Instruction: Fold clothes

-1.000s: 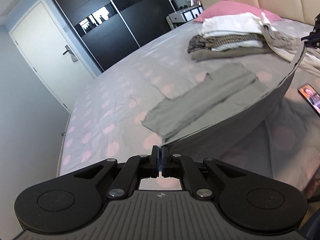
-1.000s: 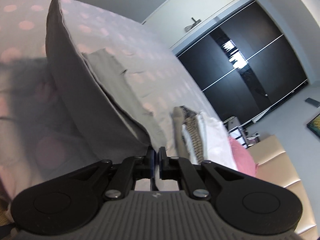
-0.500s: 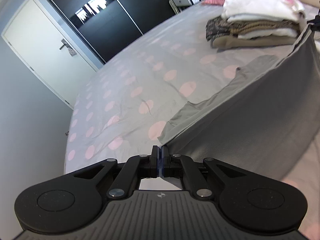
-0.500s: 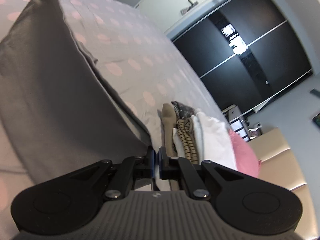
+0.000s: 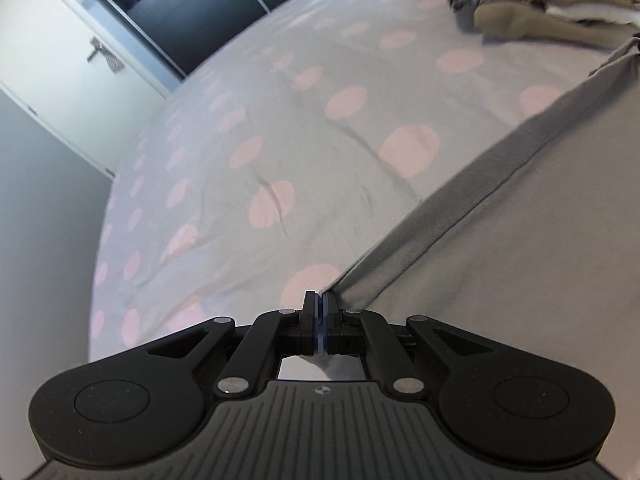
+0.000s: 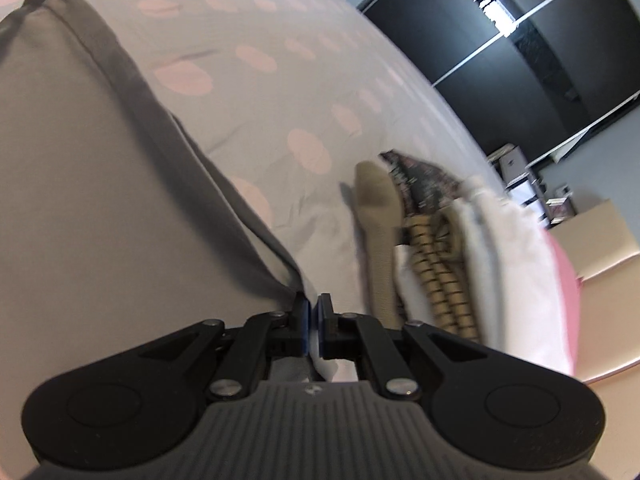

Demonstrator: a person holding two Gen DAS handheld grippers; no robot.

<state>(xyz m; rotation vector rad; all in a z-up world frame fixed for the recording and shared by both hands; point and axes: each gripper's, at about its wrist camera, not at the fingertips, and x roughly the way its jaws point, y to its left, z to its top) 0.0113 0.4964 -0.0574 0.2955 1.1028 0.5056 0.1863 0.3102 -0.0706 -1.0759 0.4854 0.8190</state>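
Grey garment [image 5: 520, 240] is stretched over the spotted bed [image 5: 280, 128], one hemmed corner pinched in the left gripper [image 5: 320, 304], another in the right gripper [image 6: 314, 312]. Mid-fold, I'd say; next, lay that edge flat, short of the folded stack [image 6: 432, 240].

One grey garment [image 5: 520, 240] is stretched across the bed, and two grippers hold it: the left gripper [image 5: 320, 304] at one corner, the right gripper [image 6: 314, 308] at the other. One stack of folded clothes [image 6: 432, 232] lies on the bedsheet [image 5: 280, 140]; it seems to hold about five pieces, one tan, one dark patterned, one striped, and two white, though blur makes the layers hard to separate. One pink pillow [image 6: 566, 292] sits behind the stack. One white door [image 5: 60, 64] and one dark wardrobe [image 6: 540, 60] with two sliding panels stand beyond the bed.
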